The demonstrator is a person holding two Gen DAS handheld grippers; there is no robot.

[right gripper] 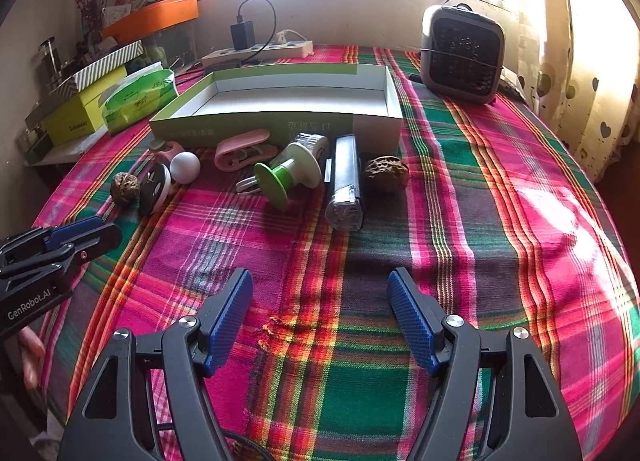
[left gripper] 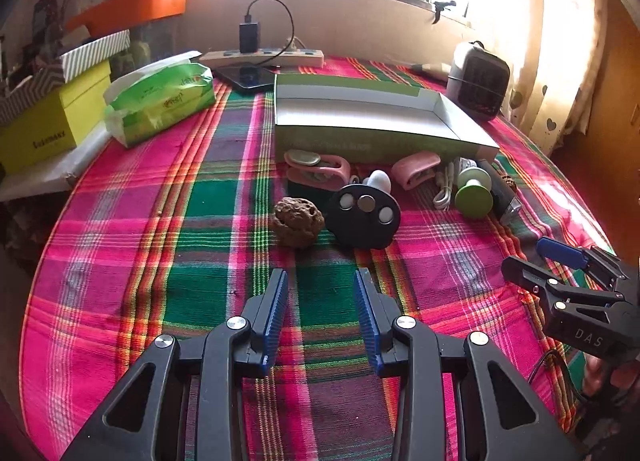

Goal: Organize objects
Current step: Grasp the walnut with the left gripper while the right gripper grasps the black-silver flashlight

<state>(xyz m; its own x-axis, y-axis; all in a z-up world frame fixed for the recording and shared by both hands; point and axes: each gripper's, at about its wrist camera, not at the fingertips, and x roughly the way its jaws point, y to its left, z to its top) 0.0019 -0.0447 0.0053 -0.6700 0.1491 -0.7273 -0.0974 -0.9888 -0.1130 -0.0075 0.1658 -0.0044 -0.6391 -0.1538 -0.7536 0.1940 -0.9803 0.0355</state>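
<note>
A row of small items lies in front of an open green cardboard box (left gripper: 360, 139) (right gripper: 240, 123) on the plaid cloth. In the left wrist view I see a walnut (left gripper: 298, 221), a black disc with round studs (left gripper: 363, 217), a white ball (left gripper: 379, 181), two pink clips (left gripper: 320, 173) (left gripper: 416, 169), a white cable (left gripper: 444, 191), a green-and-white plunger-shaped piece (left gripper: 474, 193) and a silver device (left gripper: 506, 197). The right wrist view adds a second walnut (right gripper: 386, 173) beside the silver device (right gripper: 346, 185). My left gripper (left gripper: 321, 281) is open and empty, short of the walnut. My right gripper (right gripper: 319, 285) is open over bare cloth.
A green tissue pack (left gripper: 160, 101), a yellow box (left gripper: 52, 121) and stacked boxes crowd the left edge. A power strip (left gripper: 264, 57) with a charger and a phone (left gripper: 248, 77) lie behind the box. A small heater (right gripper: 462, 53) stands at the back right. A hand (right gripper: 32, 353) shows at the left.
</note>
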